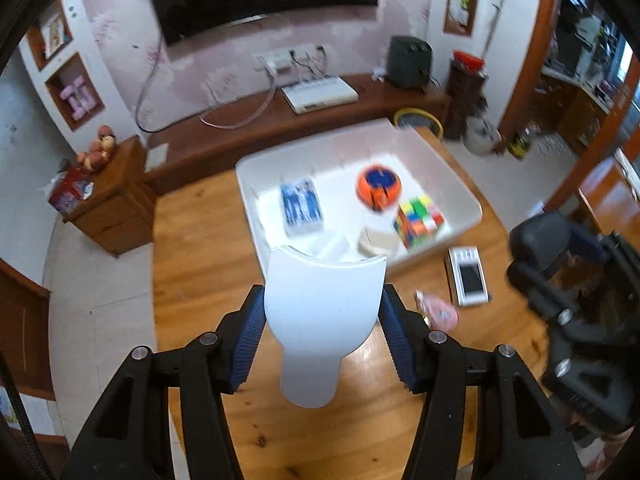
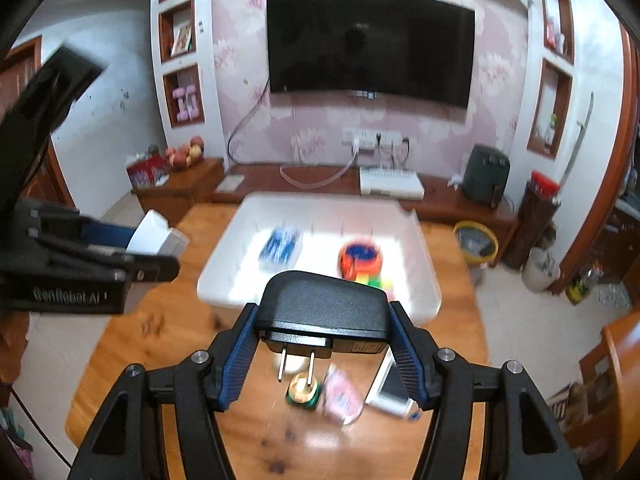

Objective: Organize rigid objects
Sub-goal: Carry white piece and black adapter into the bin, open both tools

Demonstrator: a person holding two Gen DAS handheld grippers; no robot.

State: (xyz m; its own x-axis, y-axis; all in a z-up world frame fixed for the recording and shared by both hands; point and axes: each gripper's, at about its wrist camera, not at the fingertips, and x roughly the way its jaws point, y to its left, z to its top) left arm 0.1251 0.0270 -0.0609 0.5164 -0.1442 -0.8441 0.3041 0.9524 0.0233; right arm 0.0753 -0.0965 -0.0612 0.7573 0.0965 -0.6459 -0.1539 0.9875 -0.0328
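ribbed blue pads (image 1: 249, 344) of left gripper (image 1: 322, 336) pinch a smooth white scoop (image 1: 320, 320); right gripper (image 2: 323, 350) pinches a matte black charger (image 2: 324, 312).

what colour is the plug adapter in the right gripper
Black, with two metal prongs; the plug adapter shows best in the right wrist view.

A round wooden table (image 1: 208, 240) carries a white tray (image 1: 256, 208) ahead of the left gripper (image 1: 322, 316), with a phone box (image 1: 468, 276) and pink packet (image 1: 440, 314) to its right.
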